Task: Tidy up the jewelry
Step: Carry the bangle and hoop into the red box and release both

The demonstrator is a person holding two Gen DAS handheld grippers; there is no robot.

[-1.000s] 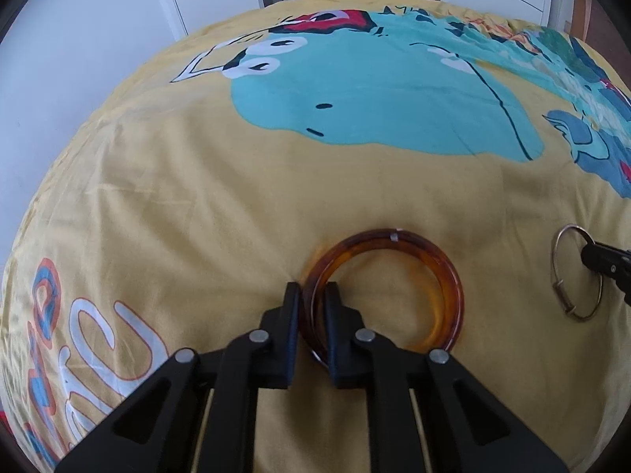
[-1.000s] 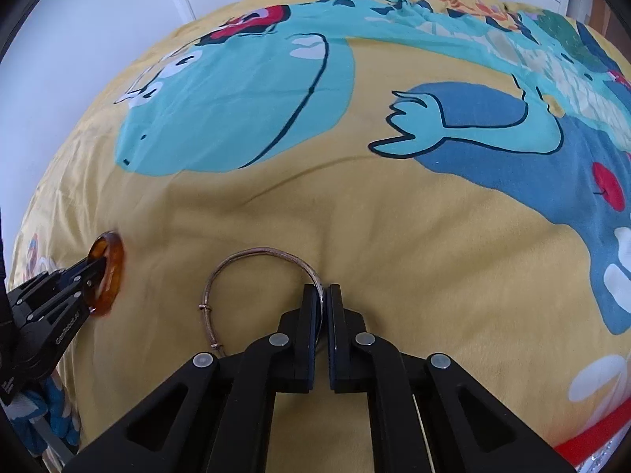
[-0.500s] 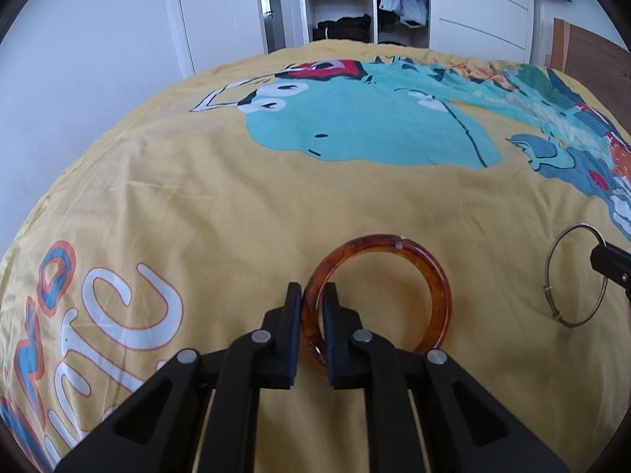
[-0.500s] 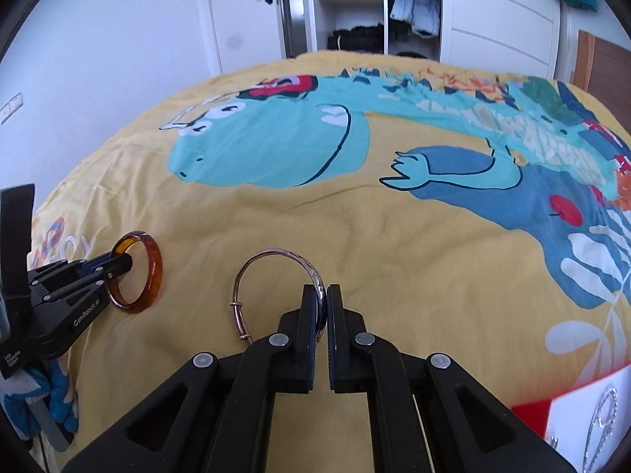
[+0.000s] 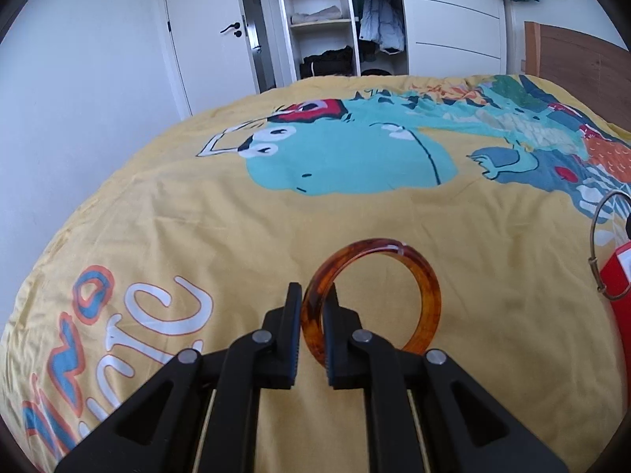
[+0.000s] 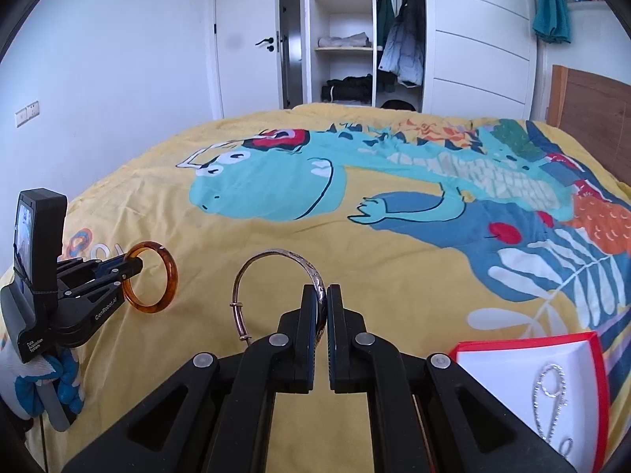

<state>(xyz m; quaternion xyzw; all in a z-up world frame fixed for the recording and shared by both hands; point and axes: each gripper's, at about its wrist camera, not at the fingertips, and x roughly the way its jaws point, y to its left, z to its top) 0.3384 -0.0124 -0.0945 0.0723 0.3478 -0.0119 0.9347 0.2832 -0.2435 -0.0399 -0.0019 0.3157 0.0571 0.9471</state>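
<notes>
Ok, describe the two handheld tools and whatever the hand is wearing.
Both tools are matt black plastic with silver rivets and ribbed pads. The left tool has white lettering on its side and a small black box with a screen on top. Its hand wears a white and blue glove.

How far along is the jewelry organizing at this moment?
Done: a silvery chain already lies in the red-edged box. In hand: the left tongs are shut on the amber bangle and the right tongs on the silver bangle, both clear of the yellow bedspread. Left: neither bangle is in the box yet.
</notes>
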